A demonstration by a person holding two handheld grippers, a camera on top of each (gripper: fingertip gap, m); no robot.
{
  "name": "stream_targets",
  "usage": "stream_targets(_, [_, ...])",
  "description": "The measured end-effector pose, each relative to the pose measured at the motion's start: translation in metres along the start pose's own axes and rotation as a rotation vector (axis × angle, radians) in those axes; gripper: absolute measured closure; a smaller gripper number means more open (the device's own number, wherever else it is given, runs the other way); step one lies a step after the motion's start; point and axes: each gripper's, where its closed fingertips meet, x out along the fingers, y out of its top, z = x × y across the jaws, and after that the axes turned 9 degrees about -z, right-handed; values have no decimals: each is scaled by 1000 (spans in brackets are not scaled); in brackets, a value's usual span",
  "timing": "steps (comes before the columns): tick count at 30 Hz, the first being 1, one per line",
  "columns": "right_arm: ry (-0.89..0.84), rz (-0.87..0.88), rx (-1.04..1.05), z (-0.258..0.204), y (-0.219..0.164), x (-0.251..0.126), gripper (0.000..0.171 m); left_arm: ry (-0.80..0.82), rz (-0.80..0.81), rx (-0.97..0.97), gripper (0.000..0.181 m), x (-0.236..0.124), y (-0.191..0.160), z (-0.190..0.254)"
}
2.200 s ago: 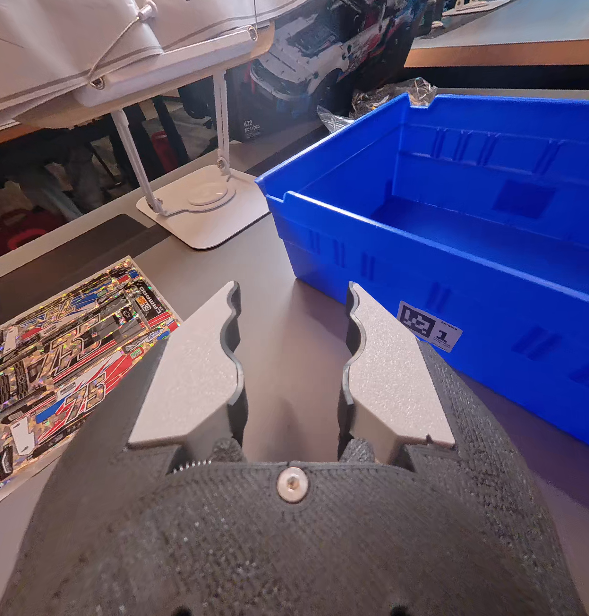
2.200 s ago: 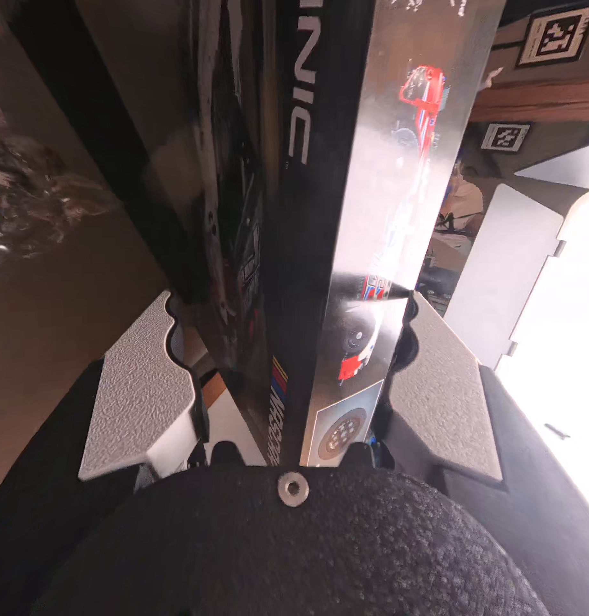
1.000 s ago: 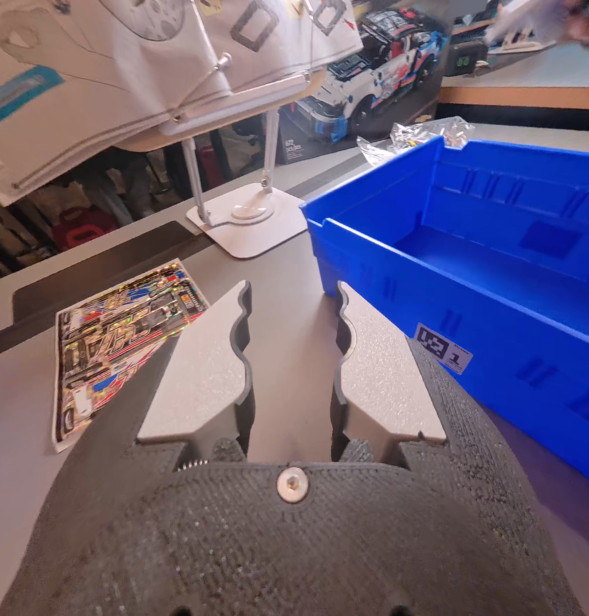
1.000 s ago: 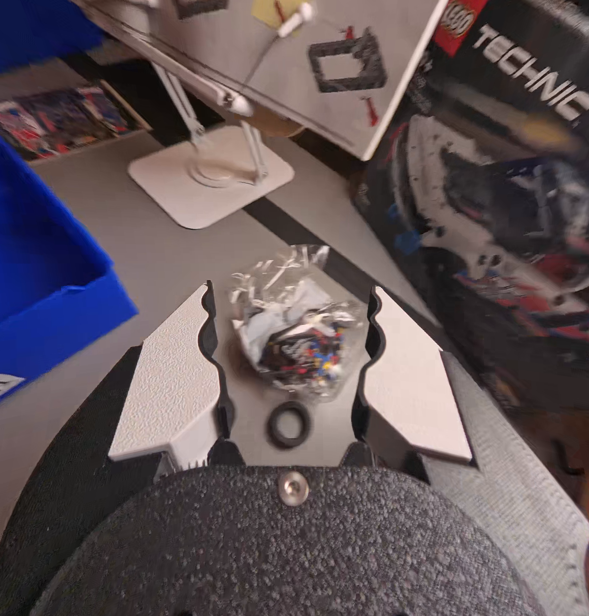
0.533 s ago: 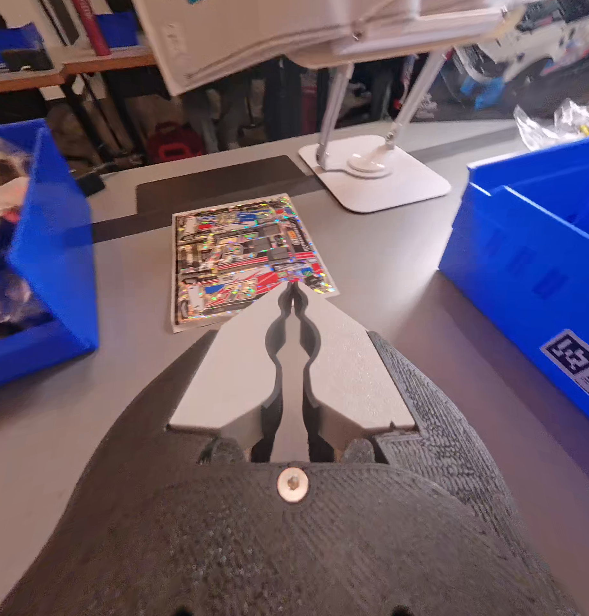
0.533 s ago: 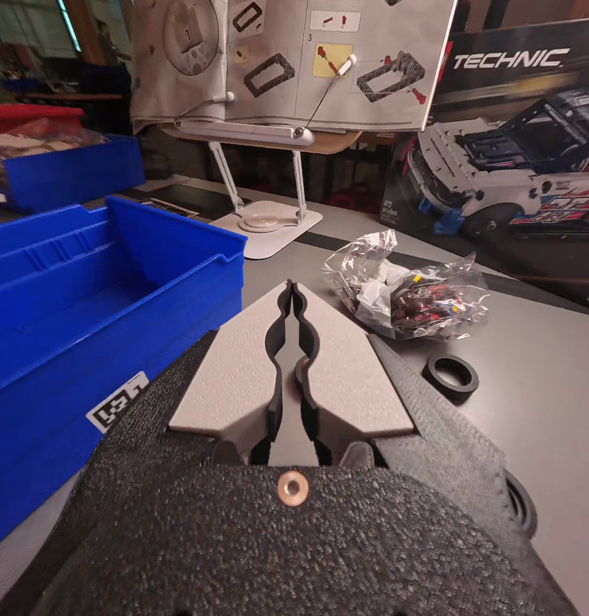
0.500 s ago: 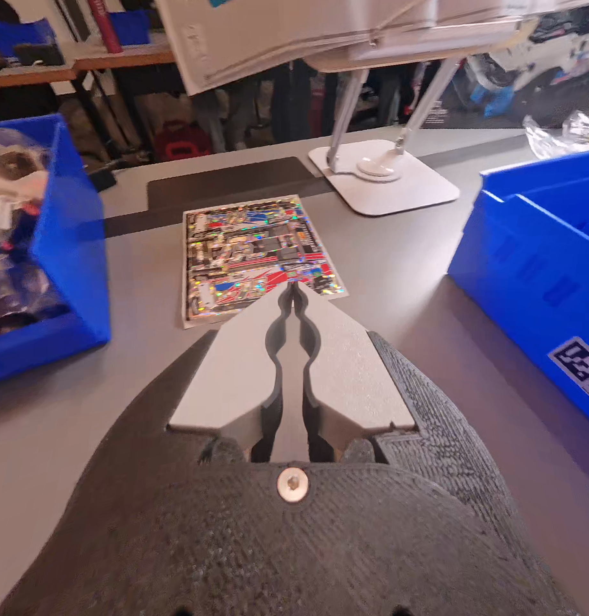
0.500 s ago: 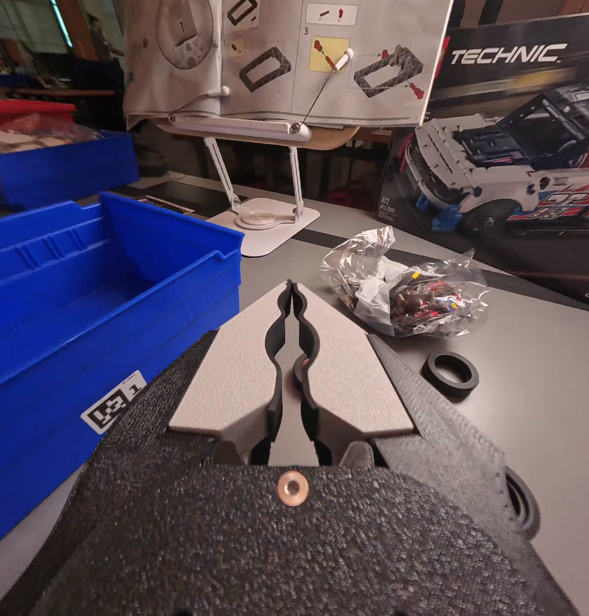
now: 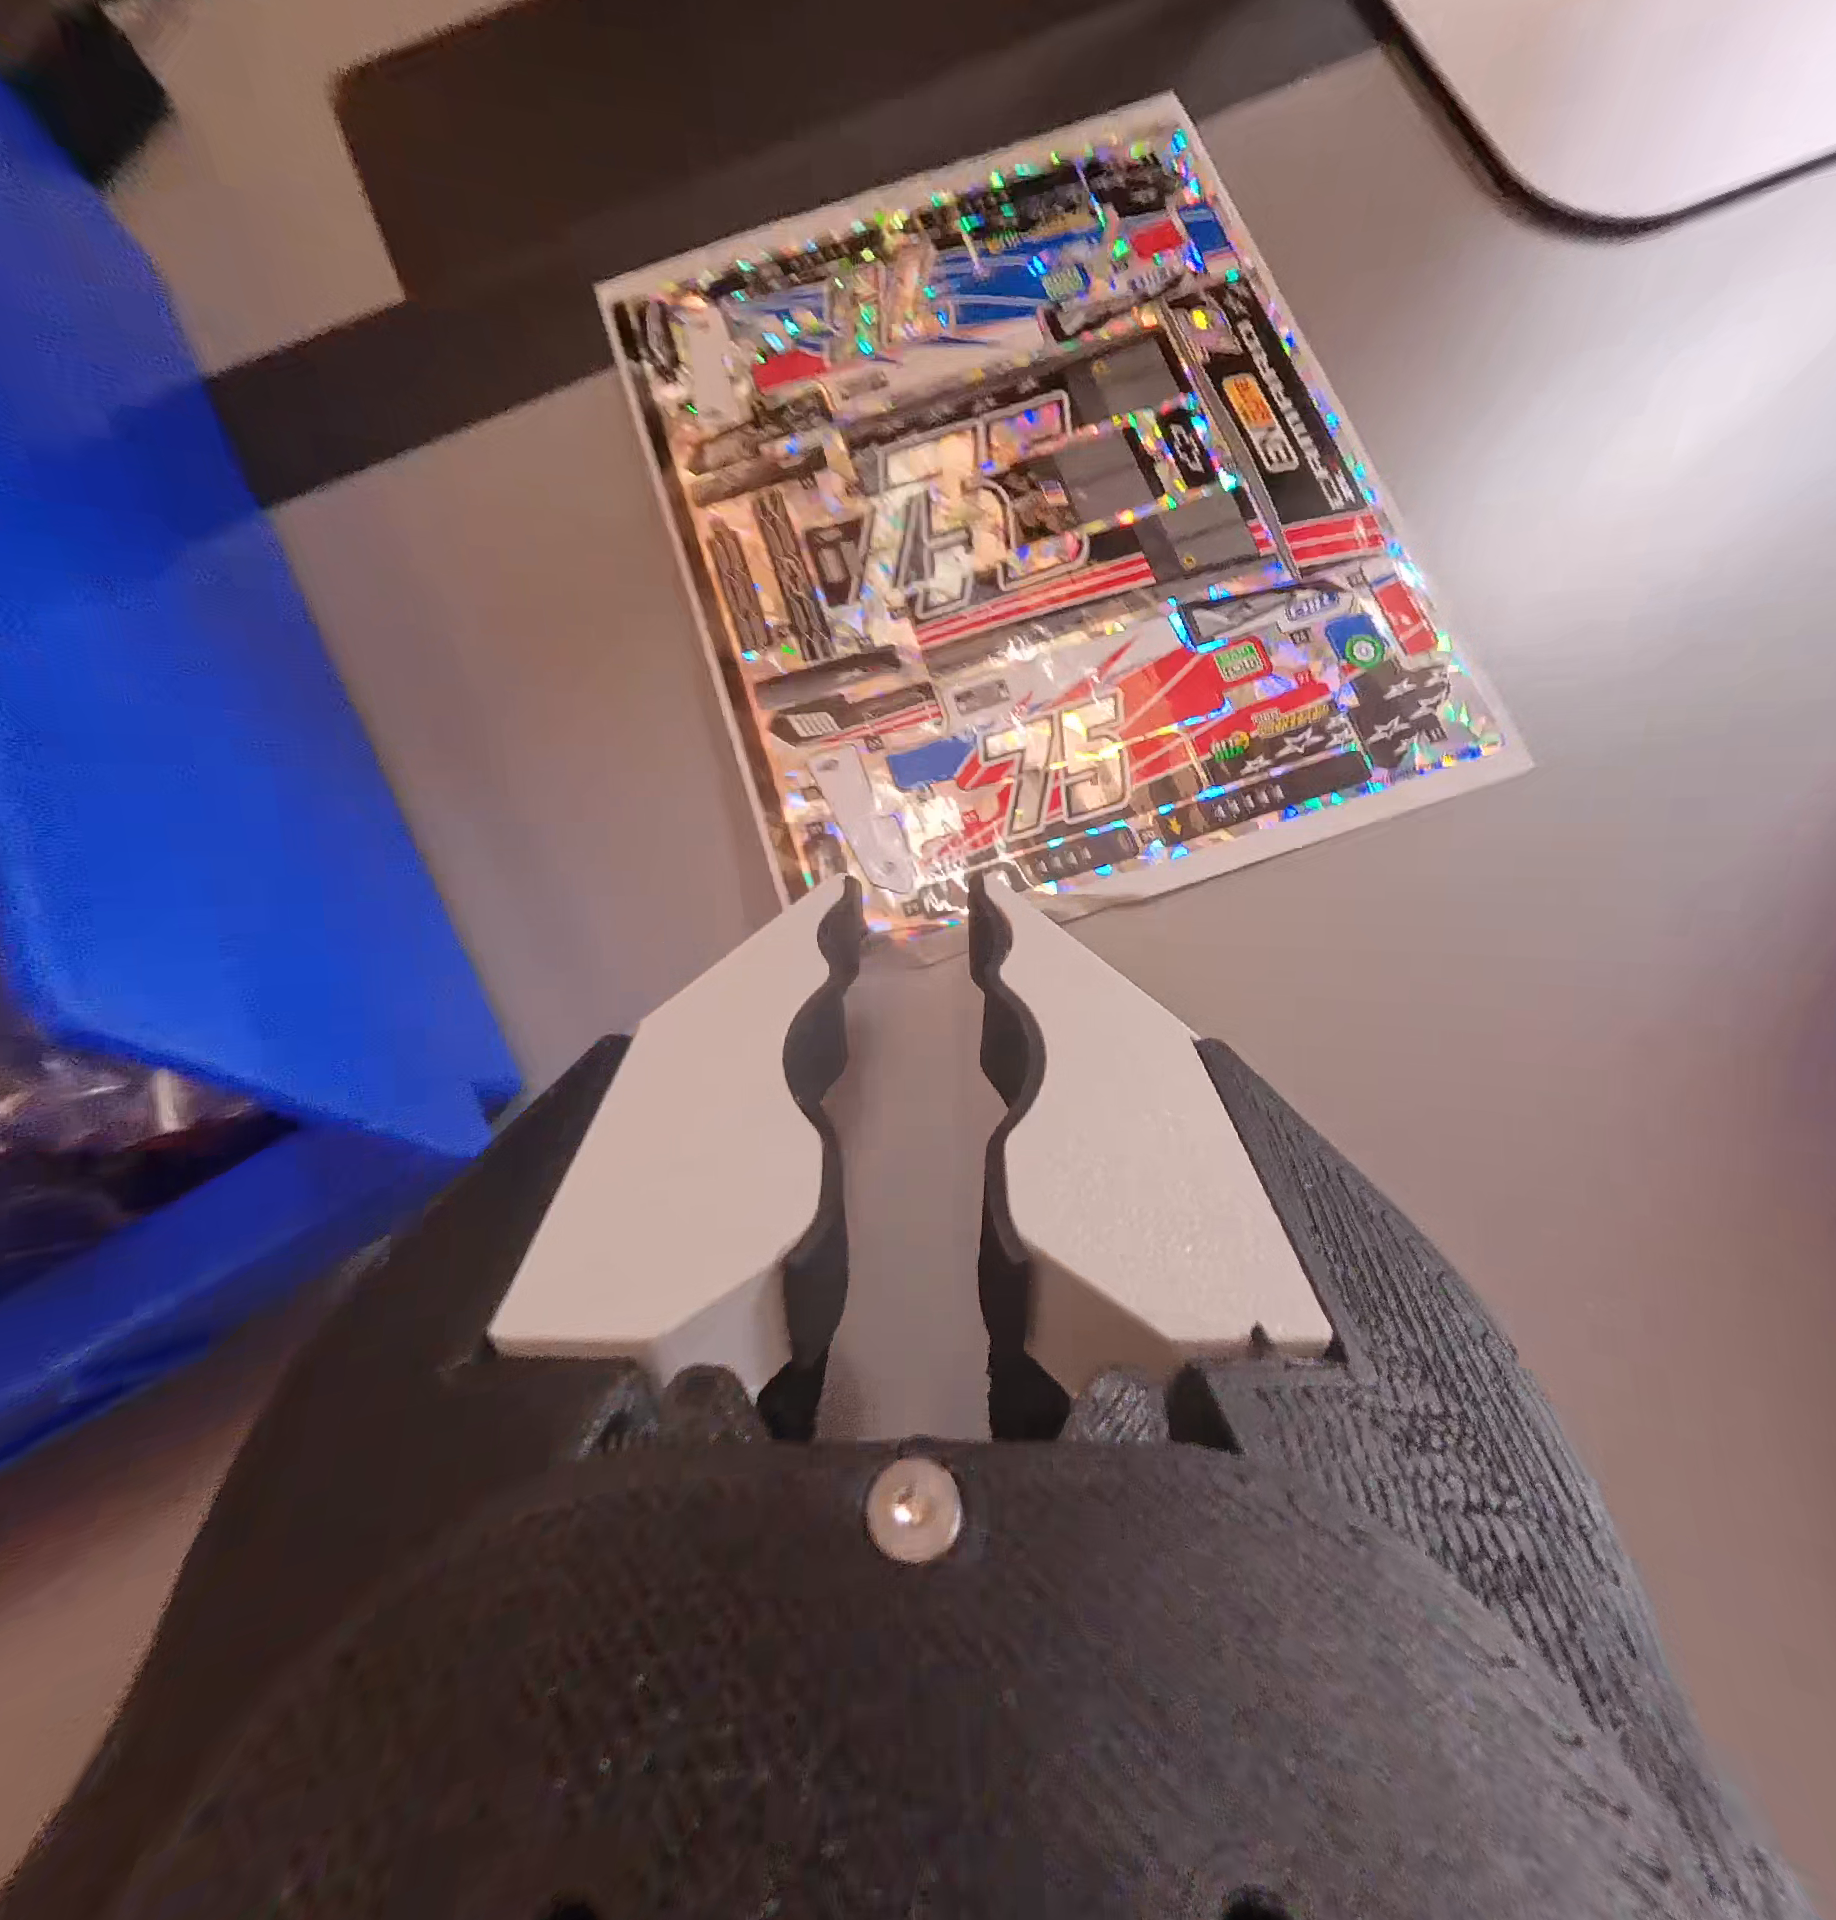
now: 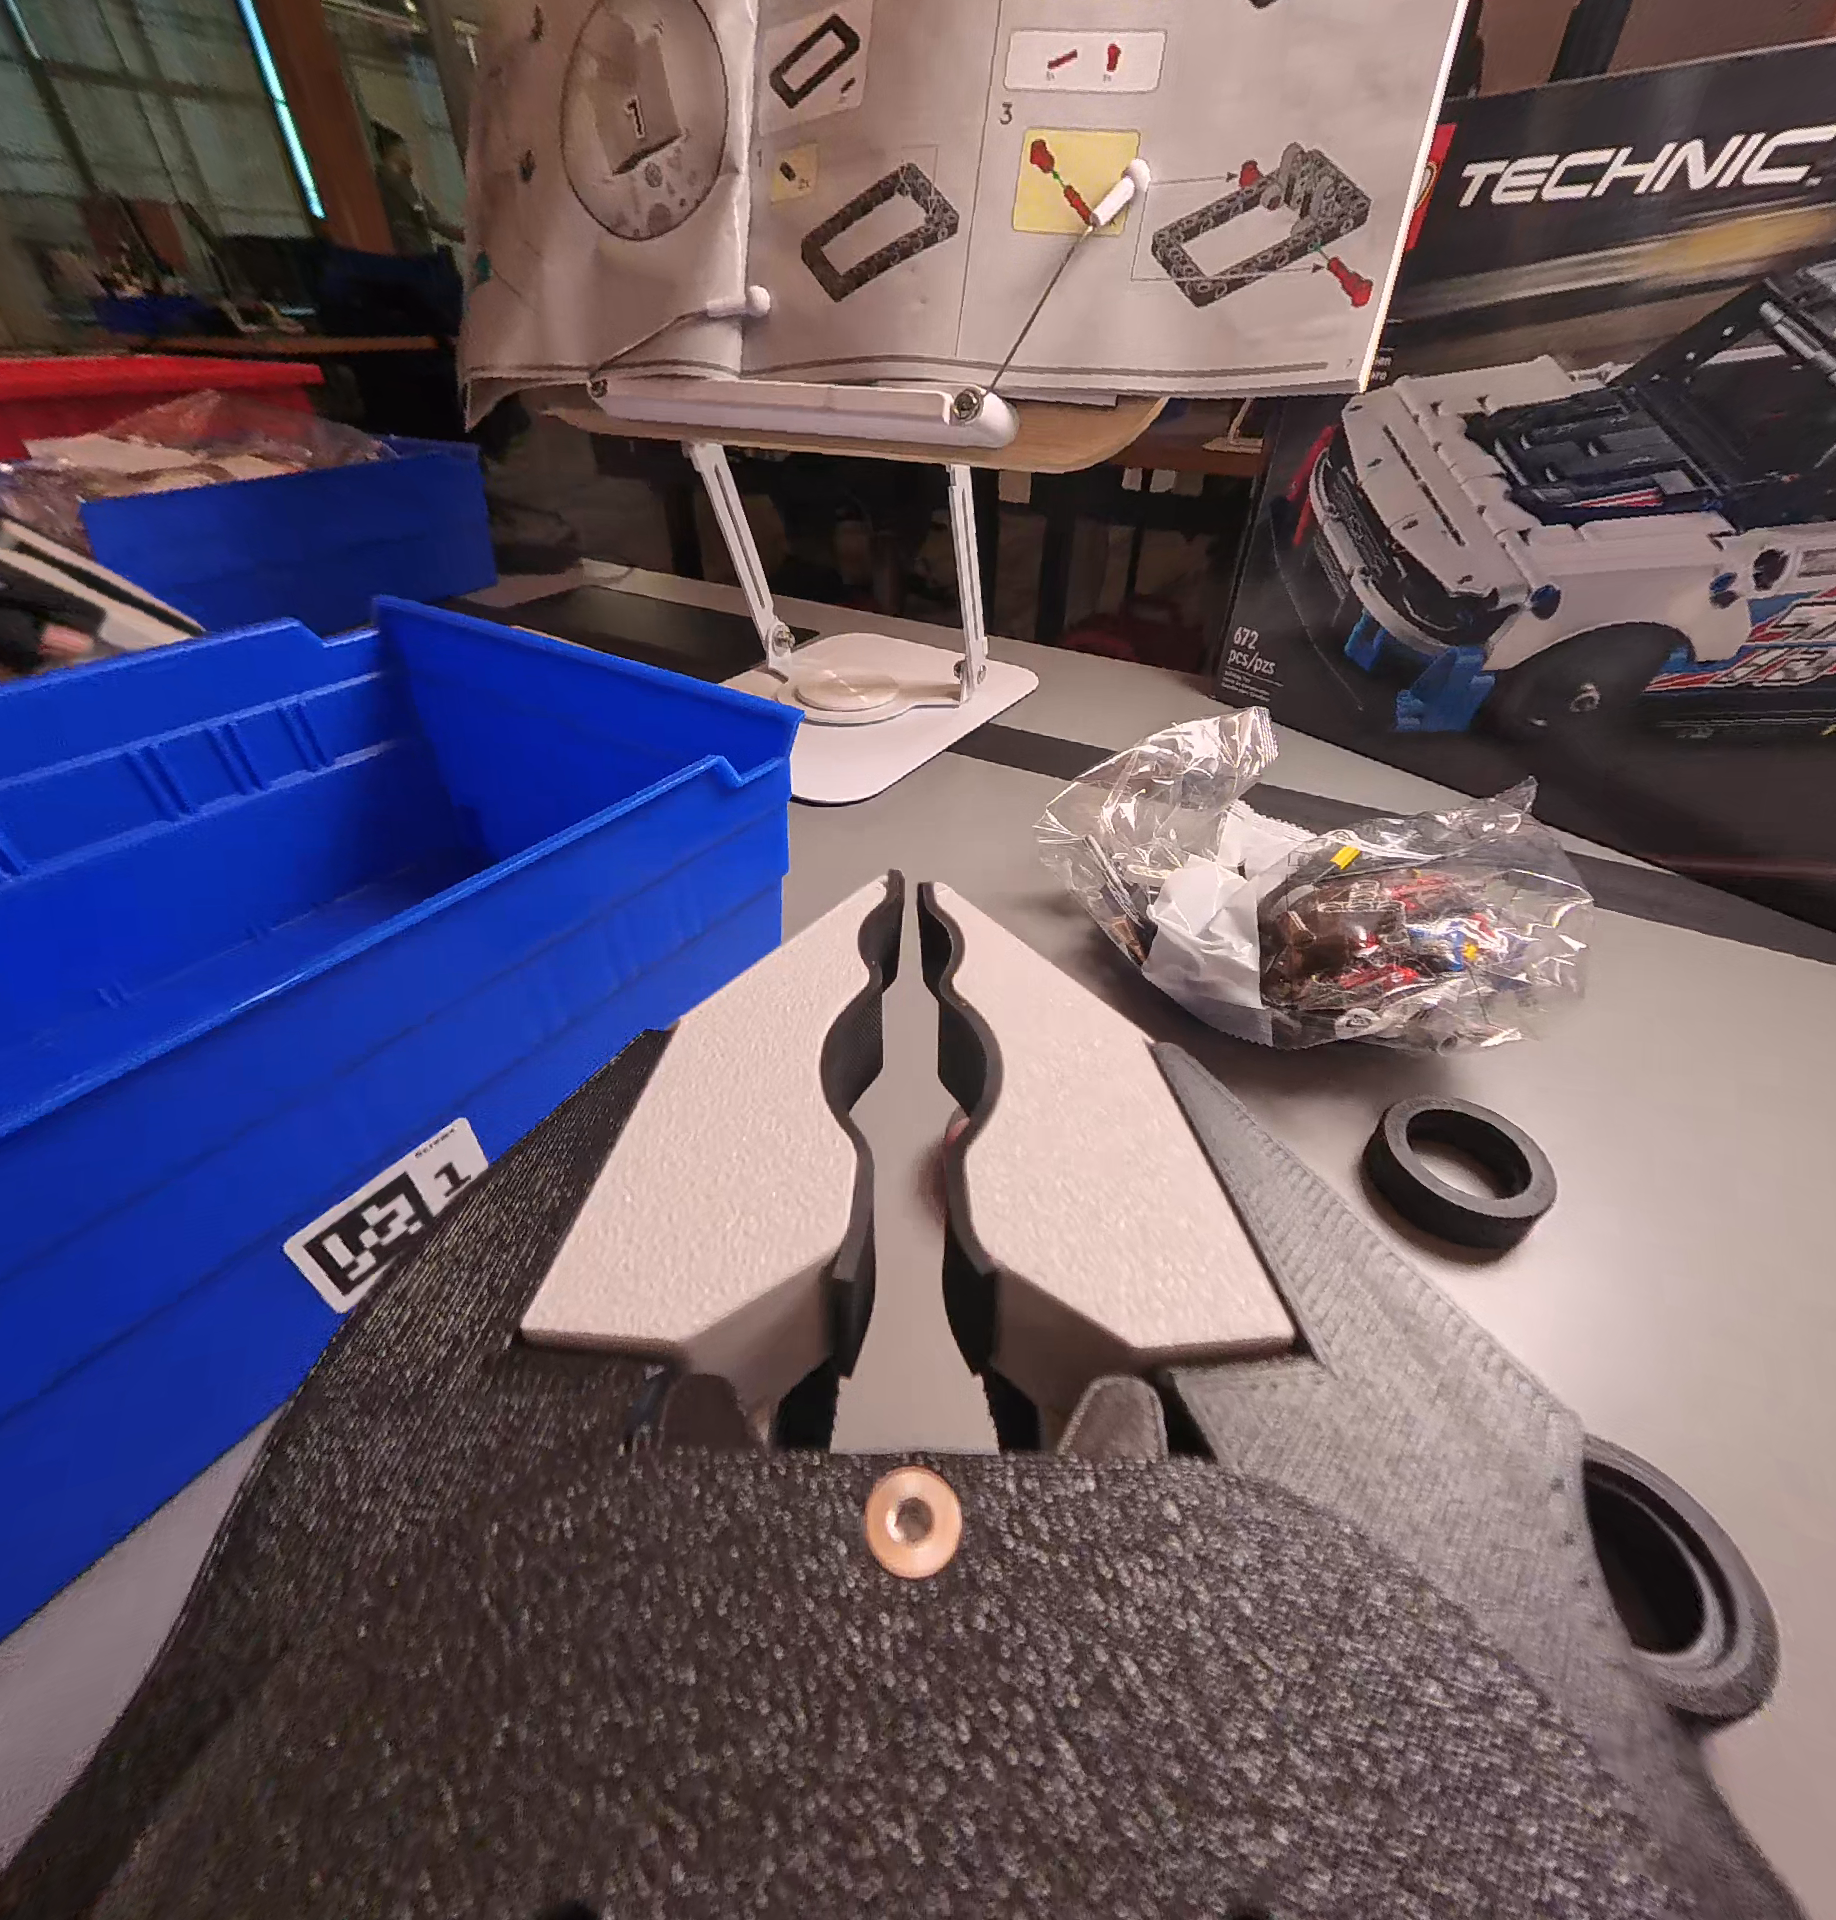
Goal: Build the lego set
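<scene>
In the left wrist view my left gripper (image 9: pixel 912 902) is a little open and empty, with its tips just over the near edge of a shiny sticker sheet (image 9: pixel 1049 540) that lies flat on the grey table. In the right wrist view my right gripper (image 10: pixel 909 896) is shut, low over the table beside an empty blue bin (image 10: pixel 374 831). A small reddish blur shows in the gap between its fingers; I cannot tell what it is. A clear bag of lego pieces (image 10: pixel 1309 914) lies ahead to the right. A black tyre (image 10: pixel 1459 1174) lies right of the gripper, and a second tyre (image 10: pixel 1672 1590) is half hidden by it.
An instruction booklet (image 10: pixel 997 156) rests on a white stand (image 10: pixel 893 717) at the back. The lego box (image 10: pixel 1620 468) stands at the back right. A blue bin with bags (image 9: pixel 166 623) is left of the sticker sheet. The stand's base (image 9: pixel 1620 83) shows at the top right. The grippers' ends are close to 55 cm from one another.
My left gripper has dropped closer to the sticker sheet and gone from shut to slightly open. My right gripper has stayed shut in about the same place.
</scene>
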Motion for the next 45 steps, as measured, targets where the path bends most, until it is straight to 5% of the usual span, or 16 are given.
stream_targets(10, [-24, -36, -5, 6, -9, 5, 171, 32, -37, 49, 181, 23, -3, 6])
stream_targets(17, [-36, -45, -16, 8, -11, 5, 171, 96, -38, 49, 175, 38, 25, 11])
stream_targets(23, [-40, -33, -12, 10, -9, 2, 171, -69, 35, 97, 149, 43, 57, 36])
stream_targets(40, [-72, -42, -51, 11, -9, 1, 171, 28, 8, -71, 172, 101, 106, 22])
stream_targets(45, [-95, -36, -52, 14, -7, 0, 171, 30, 43, -44, 165, 98, 121, 34])
